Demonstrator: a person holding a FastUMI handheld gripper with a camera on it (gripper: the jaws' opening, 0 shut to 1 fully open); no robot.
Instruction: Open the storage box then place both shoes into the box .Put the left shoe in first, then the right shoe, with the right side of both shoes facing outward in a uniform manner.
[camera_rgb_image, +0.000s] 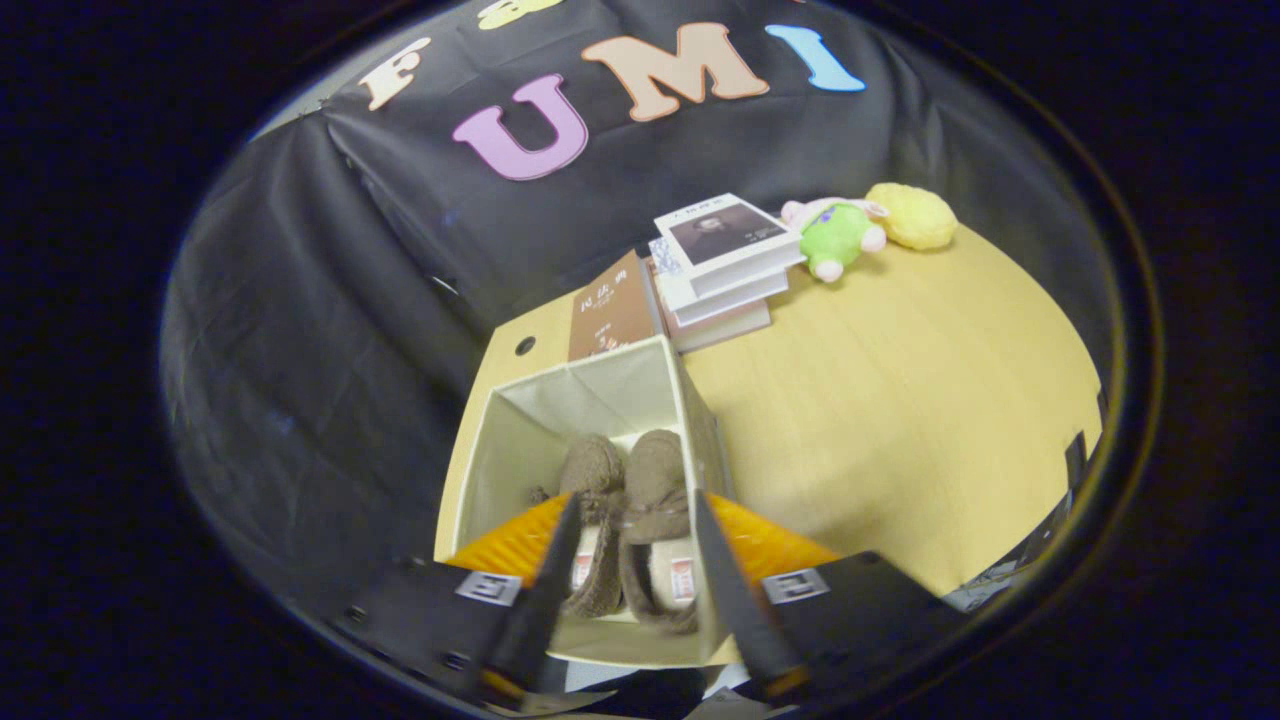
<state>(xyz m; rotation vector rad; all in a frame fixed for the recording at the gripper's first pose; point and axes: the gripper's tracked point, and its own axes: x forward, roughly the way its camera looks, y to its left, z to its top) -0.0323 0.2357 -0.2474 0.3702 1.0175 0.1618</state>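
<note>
An open cream fabric storage box (520, 440) stands on the wooden table right under me. Two brown fuzzy shoes lie side by side inside it, toes pointing away from me: one shoe (592, 470) toward the box's left wall, the other shoe (655, 480) beside the right wall. My gripper (632, 505) hovers above the box's near end, open, its fingers (560, 560) spread wide with both shoes' heel ends showing in the gap below. Neither finger touches a shoe.
Beyond the box lies a brown book (612, 315), then a stack of books (722, 265). A green plush toy (838, 240) and a yellow plush (912, 216) sit at the table's far side. Bare tabletop (900, 420) stretches right of the box.
</note>
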